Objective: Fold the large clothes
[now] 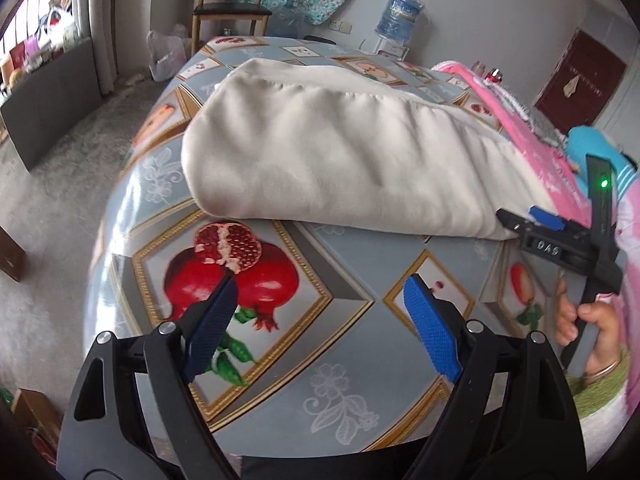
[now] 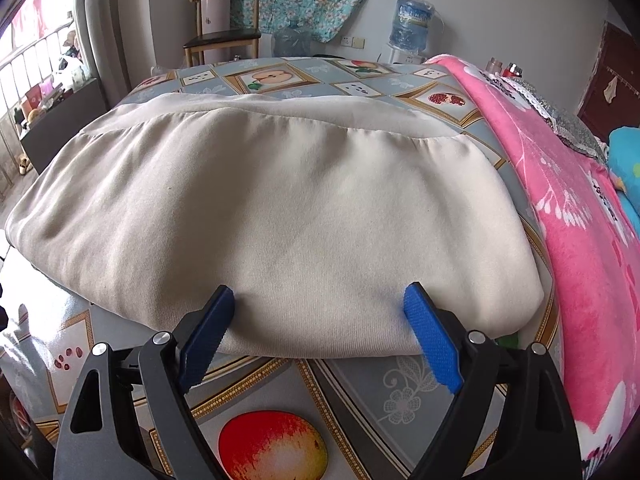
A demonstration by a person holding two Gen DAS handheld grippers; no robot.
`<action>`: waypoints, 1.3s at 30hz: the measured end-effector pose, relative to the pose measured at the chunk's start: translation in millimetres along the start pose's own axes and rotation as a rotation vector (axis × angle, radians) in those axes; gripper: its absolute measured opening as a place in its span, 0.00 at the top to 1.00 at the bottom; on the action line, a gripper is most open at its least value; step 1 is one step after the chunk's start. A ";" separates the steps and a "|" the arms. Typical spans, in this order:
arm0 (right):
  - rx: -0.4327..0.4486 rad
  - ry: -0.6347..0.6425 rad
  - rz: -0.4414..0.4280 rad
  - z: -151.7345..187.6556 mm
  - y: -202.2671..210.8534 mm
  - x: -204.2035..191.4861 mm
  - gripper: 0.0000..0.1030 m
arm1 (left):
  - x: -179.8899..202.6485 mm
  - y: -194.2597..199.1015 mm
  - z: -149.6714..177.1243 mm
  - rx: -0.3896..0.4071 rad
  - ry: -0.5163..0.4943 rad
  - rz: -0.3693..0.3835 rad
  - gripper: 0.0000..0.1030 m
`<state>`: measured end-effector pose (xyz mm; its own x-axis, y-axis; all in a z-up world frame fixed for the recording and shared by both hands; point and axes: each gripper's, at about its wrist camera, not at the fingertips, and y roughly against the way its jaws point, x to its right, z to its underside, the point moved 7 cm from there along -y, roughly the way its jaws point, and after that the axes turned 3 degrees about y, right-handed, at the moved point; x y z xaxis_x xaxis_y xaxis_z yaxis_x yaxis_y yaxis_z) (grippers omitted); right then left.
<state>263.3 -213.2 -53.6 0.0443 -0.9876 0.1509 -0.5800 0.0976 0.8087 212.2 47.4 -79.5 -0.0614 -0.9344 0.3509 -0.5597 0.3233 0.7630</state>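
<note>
We list: cream garment (image 2: 272, 220), folded, on the fruit-print bench (image 1: 340, 280); pink blanket (image 2: 580, 220) beside it; left claw (image 1: 320, 292) agape over bare bench; right claw (image 2: 320, 300) agape at the garment's near edge, gripping nothing

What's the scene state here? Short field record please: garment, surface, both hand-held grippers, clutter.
garment: beige folded garment, lying flat on the table
surface: table with fruit-print cloth
left hand-held gripper: open, empty, over bare tablecloth, short of the garment
right hand-held gripper: open, fingertips at the garment's near edge, no grip
clutter: pink blanket along the right side
</note>
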 end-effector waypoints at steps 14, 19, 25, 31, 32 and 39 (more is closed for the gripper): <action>-0.004 0.003 -0.012 0.1 0.2 -0.8 0.17 | -14.2 -23.4 -19.5 0.008 0.245 0.198 0.22; -0.002 0.005 -0.023 -0.2 1.2 -0.8 0.17 | -22.1 -29.2 -31.6 0.051 0.297 0.214 0.22; -0.007 0.003 -0.033 -0.9 0.1 -0.7 0.17 | -27.8 -34.7 -43.5 0.095 0.351 0.218 0.22; -0.009 0.002 -0.035 -0.9 0.4 -0.9 0.17 | -23.8 -36.7 -45.1 0.111 0.350 0.172 0.27; -0.010 0.001 -0.036 -0.9 0.3 -0.8 0.17 | -23.6 -36.5 -44.0 0.105 0.360 0.176 0.29; -0.010 -0.002 -0.041 -0.8 0.0 0.0 0.17 | -12.6 -41.4 -38.0 0.064 0.430 0.265 0.31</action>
<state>264.0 -213.1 -53.2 0.0668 -0.9909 0.1165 -0.5699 0.0579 0.8197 267.5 51.5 -94.9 0.1307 -0.6709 0.7300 -0.6210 0.5186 0.5877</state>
